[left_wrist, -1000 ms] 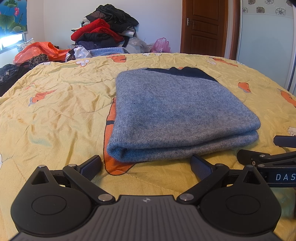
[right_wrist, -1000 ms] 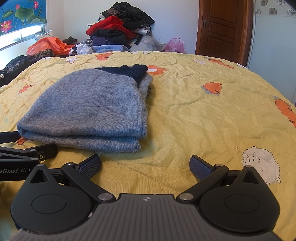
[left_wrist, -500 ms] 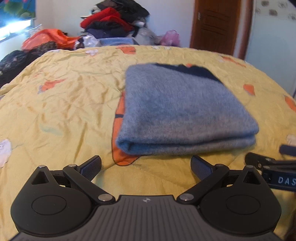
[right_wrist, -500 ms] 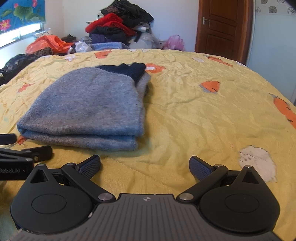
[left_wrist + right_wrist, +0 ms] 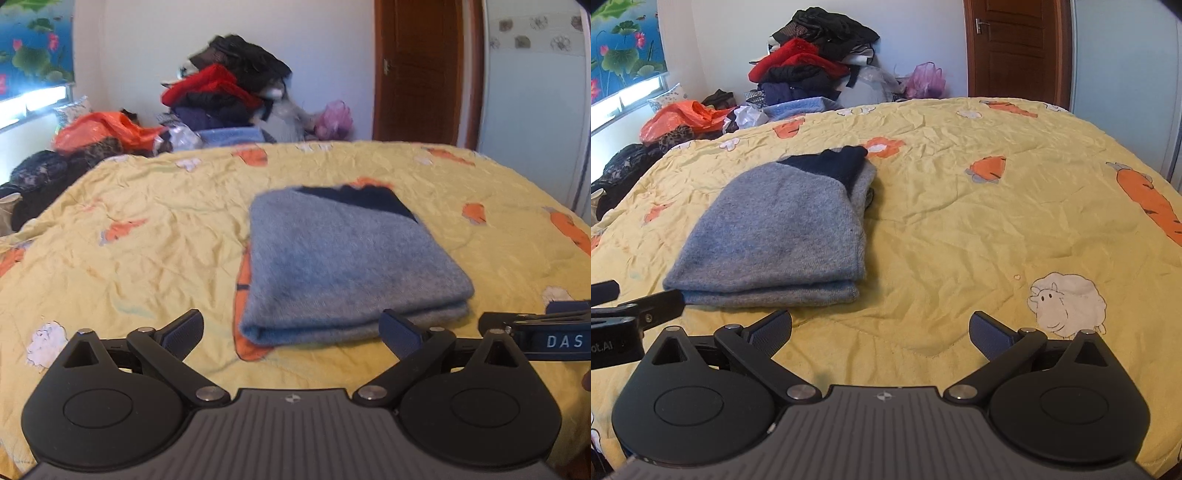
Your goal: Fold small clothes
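Note:
A grey knitted garment with a dark navy end [image 5: 343, 258] lies folded into a flat rectangle on the yellow bedspread [image 5: 147, 229]. It also shows in the right wrist view [image 5: 783, 232], left of centre. My left gripper [image 5: 291, 332] is open and empty, just short of the garment's near folded edge. My right gripper [image 5: 881, 330] is open and empty, in front of the garment and to its right. Each gripper shows at the edge of the other's view: the right one [image 5: 535, 328], the left one [image 5: 631, 310].
A heap of red, black and blue clothes [image 5: 812, 62] and an orange plastic bag [image 5: 679, 118] sit past the far edge of the bed. A brown door [image 5: 1015, 48] stands at the back right. Dark clothes [image 5: 40, 181] lie at the far left.
Both grippers have pulled back and risen from the folded garment, which now looks smaller and farther away. The garment has not moved. Both stay open.

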Demonstrator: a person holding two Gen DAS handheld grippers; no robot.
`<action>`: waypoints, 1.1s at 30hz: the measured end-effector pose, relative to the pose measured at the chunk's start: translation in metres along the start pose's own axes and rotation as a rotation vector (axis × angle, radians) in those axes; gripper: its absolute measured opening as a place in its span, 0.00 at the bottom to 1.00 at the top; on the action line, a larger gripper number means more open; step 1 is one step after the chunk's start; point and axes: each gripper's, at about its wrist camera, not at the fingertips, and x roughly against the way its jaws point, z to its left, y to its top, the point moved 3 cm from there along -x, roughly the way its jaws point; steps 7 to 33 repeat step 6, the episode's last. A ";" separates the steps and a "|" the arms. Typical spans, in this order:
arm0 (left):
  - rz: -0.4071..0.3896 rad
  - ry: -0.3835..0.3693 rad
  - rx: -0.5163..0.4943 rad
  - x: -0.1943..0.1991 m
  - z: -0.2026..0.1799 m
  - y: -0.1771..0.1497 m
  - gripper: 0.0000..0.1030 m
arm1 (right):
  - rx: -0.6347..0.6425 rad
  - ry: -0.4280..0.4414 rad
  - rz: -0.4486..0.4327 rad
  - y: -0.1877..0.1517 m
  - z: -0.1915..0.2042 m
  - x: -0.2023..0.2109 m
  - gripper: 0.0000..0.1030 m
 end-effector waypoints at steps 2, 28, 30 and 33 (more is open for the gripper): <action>0.016 -0.001 0.054 -0.004 0.008 0.001 0.94 | -0.008 0.003 0.004 0.003 -0.001 -0.003 1.00; 0.095 -0.060 0.129 -0.018 0.026 0.000 0.99 | -0.020 0.009 0.027 0.007 -0.003 -0.012 1.00; 0.095 -0.060 0.129 -0.018 0.026 0.000 0.99 | -0.020 0.009 0.027 0.007 -0.003 -0.012 1.00; 0.095 -0.060 0.129 -0.018 0.026 0.000 0.99 | -0.020 0.009 0.027 0.007 -0.003 -0.012 1.00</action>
